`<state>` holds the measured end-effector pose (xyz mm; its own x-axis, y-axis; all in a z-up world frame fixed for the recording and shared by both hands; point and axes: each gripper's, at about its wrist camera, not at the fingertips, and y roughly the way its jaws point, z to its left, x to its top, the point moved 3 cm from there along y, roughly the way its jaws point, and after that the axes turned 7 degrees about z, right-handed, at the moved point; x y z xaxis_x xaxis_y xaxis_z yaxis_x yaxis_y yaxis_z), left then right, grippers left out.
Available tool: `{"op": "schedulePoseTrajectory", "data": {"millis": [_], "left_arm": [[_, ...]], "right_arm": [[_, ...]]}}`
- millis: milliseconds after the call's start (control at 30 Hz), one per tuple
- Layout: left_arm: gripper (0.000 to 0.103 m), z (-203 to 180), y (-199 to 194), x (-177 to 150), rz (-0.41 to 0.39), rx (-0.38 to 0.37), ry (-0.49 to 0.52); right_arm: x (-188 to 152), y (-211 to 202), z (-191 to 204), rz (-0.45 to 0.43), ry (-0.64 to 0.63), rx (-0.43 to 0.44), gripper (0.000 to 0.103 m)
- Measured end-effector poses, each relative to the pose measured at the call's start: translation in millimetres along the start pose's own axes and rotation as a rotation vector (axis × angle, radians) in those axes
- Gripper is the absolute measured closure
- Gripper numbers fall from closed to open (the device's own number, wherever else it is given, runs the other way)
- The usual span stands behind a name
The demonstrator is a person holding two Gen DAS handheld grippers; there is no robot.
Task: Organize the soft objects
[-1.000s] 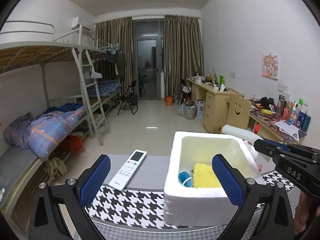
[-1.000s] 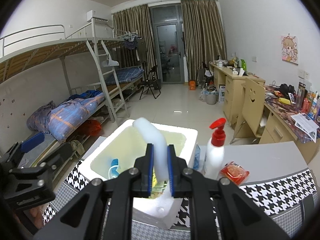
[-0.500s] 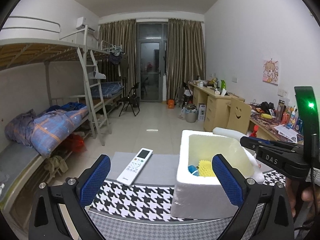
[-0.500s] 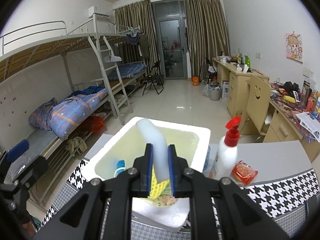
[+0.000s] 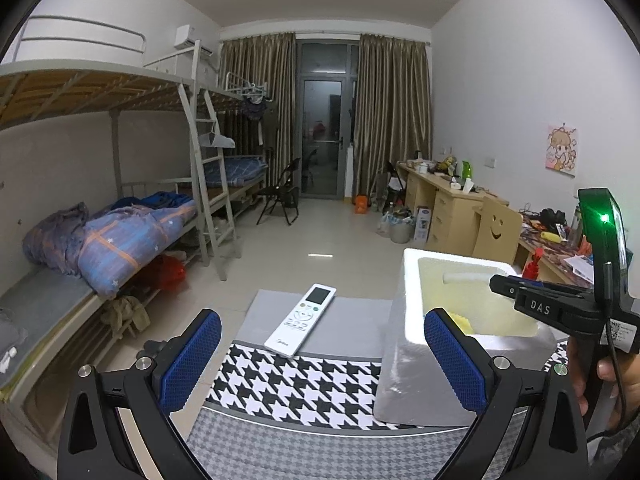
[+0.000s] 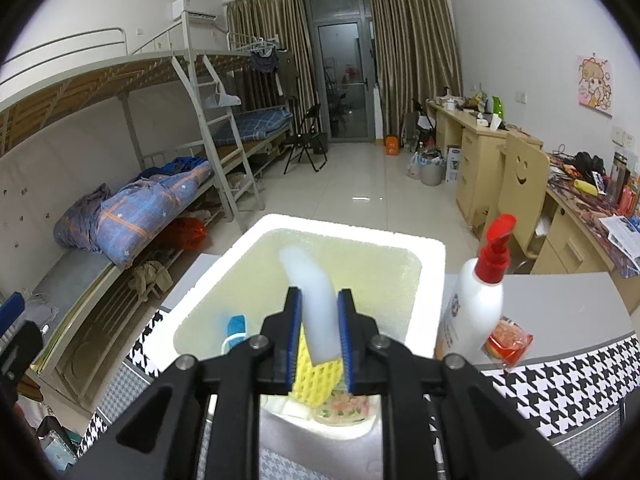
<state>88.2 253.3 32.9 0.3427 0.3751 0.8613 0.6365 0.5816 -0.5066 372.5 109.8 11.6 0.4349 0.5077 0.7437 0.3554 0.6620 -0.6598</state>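
Left gripper low in foreground, blue-padded fingers spread wide, nothing between. Beyond, white remote control lies on grey table at edge of houndstooth cloth. White foam box at right, yellow sponge inside. Right gripper over box, pinching white foam tube.

My left gripper: black angular frame, blue ribbed pads, silver screws. My right gripper: same build; seen at right of the left view, white "DAS" lettering, green light, black cable, bare fingers.
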Motion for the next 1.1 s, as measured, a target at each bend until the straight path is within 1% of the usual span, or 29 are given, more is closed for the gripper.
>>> {"op": "schedulePoseTrajectory", "data": {"millis": [67, 100, 133, 167, 200, 267, 400, 767, 867, 967, 1067, 1100], "left_arm": [[0.001, 2, 1, -1, 0.001, 0.002, -0.005], [0.001, 2, 1, -1, 0.003, 0.001, -0.006], [0.001, 3, 2, -1, 0.004, -0.001, -0.006], [0.001, 4, 3, 0, 0.005, -0.001, -0.007], [0.001, 4, 3, 0, 0.005, 0.000, -0.007], [0.001, 4, 4, -1, 0.012, -0.004, -0.003], [0.001, 2, 3, -1, 0.012, -0.013, -0.003], [0.001, -14, -8, -2, 0.006, -0.046, 0.028], [0.001, -17, -12, -4, 0.002, -0.063, 0.026], [0.001, -22, -18, -5, -0.005, -0.076, 0.033], [0.001, -27, -25, -6, -0.013, -0.085, 0.039], [0.001, -28, -28, -6, -0.015, -0.090, 0.041]], "right_arm": [[0, 3, -1, 0.005, 0.008, 0.001, 0.075], [0, 5, -2, 0.013, 0.011, 0.003, 0.062], [-1, 7, -1, 0.021, 0.010, 0.003, 0.052], [-1, 8, -2, 0.027, 0.008, 0.004, 0.036], [-2, 7, -2, 0.022, 0.008, 0.004, 0.031], [-4, 3, -2, 0.005, 0.006, -0.008, 0.029], [-5, -3, -1, 0.005, 0.005, 0.000, 0.029], [-13, -36, -1, -0.049, 0.008, 0.002, 0.028], [-19, -49, -3, -0.064, 0.013, 0.007, 0.023], [-22, -64, -4, -0.094, 0.018, -0.002, 0.020], [-27, -77, -4, -0.120, 0.007, -0.005, 0.012], [-30, -80, -3, -0.125, 0.004, -0.010, 0.011]]}}
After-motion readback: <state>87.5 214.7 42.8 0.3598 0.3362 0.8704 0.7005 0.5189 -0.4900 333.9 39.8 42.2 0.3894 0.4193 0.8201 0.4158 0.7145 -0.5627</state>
